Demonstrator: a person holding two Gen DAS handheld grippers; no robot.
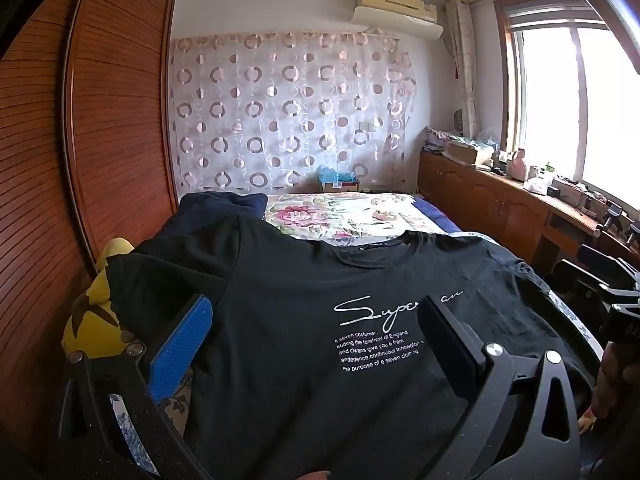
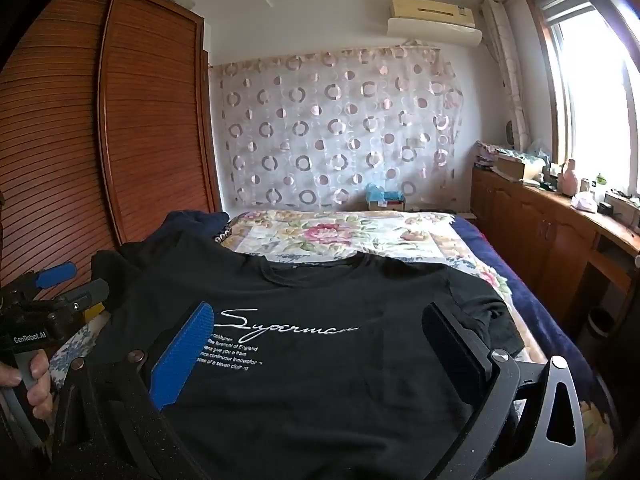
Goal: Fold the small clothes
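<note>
A black T-shirt point(image 1: 304, 320) (white script on its chest) lies flat, front up, on the bed point(image 1: 352, 216), both the left claw point(image 1: 316, 332) and right claw point(image 2: 320, 344) gaping wide, empty, above it.

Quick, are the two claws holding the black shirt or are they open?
Left claw: open, holding nothing, above the black T-shirt.
Right claw: open, holding nothing.

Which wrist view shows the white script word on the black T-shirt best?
The right wrist view: the whole script word on the black T-shirt reads clear between the open fingers. In the left wrist view the dark finger covers its middle letters.
</note>
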